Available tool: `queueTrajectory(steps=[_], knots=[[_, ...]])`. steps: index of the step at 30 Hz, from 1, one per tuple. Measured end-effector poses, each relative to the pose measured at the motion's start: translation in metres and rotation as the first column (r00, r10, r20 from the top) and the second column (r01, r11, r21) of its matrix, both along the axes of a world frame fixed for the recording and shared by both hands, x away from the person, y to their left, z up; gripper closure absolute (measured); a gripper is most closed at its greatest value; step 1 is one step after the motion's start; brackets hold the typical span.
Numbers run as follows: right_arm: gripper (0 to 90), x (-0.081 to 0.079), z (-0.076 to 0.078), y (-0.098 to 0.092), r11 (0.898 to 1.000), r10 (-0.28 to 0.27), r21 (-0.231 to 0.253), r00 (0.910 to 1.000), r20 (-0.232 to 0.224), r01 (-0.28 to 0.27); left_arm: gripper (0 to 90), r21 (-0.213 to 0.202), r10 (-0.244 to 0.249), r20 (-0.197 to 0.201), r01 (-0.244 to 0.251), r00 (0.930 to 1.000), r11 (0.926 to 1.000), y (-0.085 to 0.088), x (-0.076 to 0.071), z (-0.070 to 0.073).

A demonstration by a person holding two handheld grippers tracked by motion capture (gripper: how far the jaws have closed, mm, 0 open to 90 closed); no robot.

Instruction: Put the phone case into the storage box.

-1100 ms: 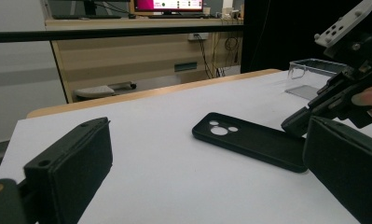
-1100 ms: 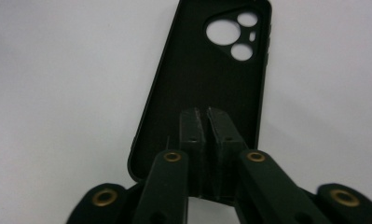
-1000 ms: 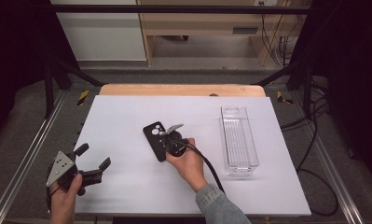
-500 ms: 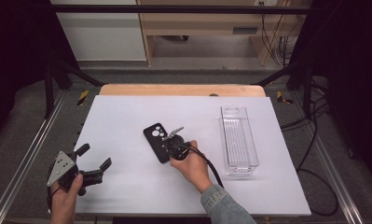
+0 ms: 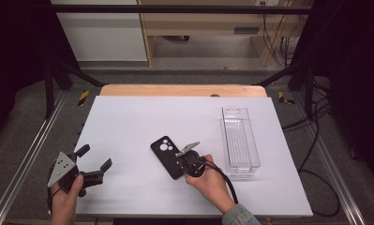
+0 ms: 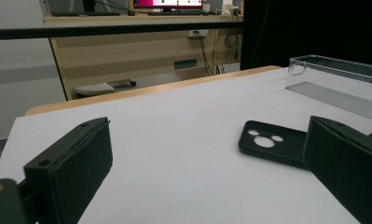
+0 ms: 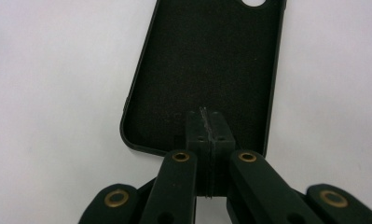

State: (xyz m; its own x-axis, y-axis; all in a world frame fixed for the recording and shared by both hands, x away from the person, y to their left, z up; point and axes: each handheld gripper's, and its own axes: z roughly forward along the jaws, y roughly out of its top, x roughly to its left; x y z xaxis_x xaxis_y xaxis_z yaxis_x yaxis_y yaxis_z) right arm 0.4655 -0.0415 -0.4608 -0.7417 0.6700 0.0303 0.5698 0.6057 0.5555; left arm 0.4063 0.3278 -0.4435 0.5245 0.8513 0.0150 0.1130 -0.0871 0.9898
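A black phone case (image 5: 167, 157) lies flat, open side up, at the middle of the white table (image 5: 128, 122) in the high view, just left of a clear plastic tray (image 5: 240, 140) that stands empty toward the right. The right gripper (image 5: 182, 161) sits low over the case's near end, at centre-bottom of that frame. In the right gripper view its jaws are pressed together with nothing between them, their tips resting over the inside of the case close to its bottom edge; whether they actually touch the case floor is hard to tell from this angle. The left gripper (image 5: 93, 161) waits at the lower left of the high view with its jaws spread wide and empty, and the case (image 6: 272, 142) shows right of centre in its own view.

The work looks barely begun: the case is not gripped or lifted, and the tray holds nothing. Taking hold of the case and moving it, probably to the tray, is all left to do.
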Motion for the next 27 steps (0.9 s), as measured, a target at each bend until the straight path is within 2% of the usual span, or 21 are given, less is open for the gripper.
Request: queueTrajectory(steps=[5, 12, 17, 19, 27], knots=[[90.0, -0.012, 0.0, -0.012, 1.0, 0.015, -0.007, 0.9998, 0.012, -0.015, 1.4, 0.009, 0.008, -0.001, -0.008, 1.0, 0.9999, 0.0, -0.001, -0.001], [90.0, -0.031, -0.003, -0.039, 1.0, 0.019, 0.02, 0.9992, 0.034, -0.019, 1.4, 0.006, 0.035, -0.005, -0.035, 0.9994, 0.9994, 0.004, 0.0, -0.003], [90.0, -0.04, -0.005, -0.049, 0.999, 0.016, 0.042, 0.9984, 0.054, -0.018, 1.5, 0.002, 0.052, -0.002, -0.052, 0.9987, 0.9987, 0.005, -0.002, -0.004], [90.0, -0.044, -0.004, -0.052, 0.999, 0.014, 0.037, 0.9986, 0.052, -0.016, 1.4, 0.002, 0.056, -0.007, -0.056, 0.9984, 0.9984, 0.006, -0.001, -0.006], [90.0, -0.05, -0.006, -0.057, 0.999, 0.007, 0.052, 0.9976, 0.069, -0.01, 1.5, 0.009, 0.074, -0.015, -0.073, 0.9972, 0.9973, 0.007, -0.002, -0.008]])
